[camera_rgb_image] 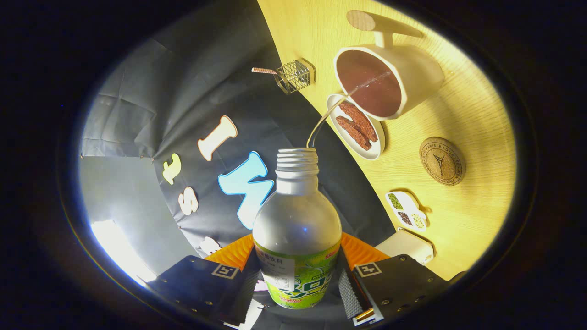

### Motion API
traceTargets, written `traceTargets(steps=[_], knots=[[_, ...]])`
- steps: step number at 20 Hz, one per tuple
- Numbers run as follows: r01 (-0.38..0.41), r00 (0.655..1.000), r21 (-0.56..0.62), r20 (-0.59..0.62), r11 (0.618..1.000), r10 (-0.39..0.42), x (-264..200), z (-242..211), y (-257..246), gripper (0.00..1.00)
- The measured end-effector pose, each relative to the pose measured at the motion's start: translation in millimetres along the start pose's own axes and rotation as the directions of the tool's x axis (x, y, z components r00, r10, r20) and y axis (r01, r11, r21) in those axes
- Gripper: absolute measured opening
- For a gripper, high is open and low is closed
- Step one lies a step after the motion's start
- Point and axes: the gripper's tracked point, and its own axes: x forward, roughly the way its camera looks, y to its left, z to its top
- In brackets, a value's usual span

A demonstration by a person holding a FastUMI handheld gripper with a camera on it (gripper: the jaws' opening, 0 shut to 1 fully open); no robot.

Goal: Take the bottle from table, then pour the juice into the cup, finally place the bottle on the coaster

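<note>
Black cloth point(192, 91) hangs as the booth's wall behind a pale wooden table point(467, 110), and the whole scene appears rolled sideways, so the tabletop rises like a slope beside the bottle. Both fingers of the gripper point(300, 284) press on the labelled lower body of the bottle point(298, 220), which sits between them with its uncapped threaded neck pointing away. From the mouth a thin clear stream point(330, 114) arcs across to the white cup point(385, 78), landing on the dark liquid already inside it. That cup has a handle on its far side. Just beside the cup, between it and the bottle's mouth, lies a small white oval dish point(355, 128) holding two brown pieces. Further along the table a round cork coaster point(442, 161) lies bare, apart from both cup and dish. Near the fingers sits a small white tray point(407, 211) with green and dark fillings, and beyond it a white block point(408, 245). At the table's far edge stands a wire holder point(296, 75) with a striped stick point(263, 70) poking from it.
</note>
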Motion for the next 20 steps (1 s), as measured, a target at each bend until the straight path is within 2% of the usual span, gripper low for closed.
traceTargets(steps=[11,20], knots=[[0.030,0.999,-0.014,0.045,0.999,-0.029,-2,30,-19,0.77],[0.091,0.994,-0.105,0.066,0.990,-0.085,-8,57,-59,0.77]])
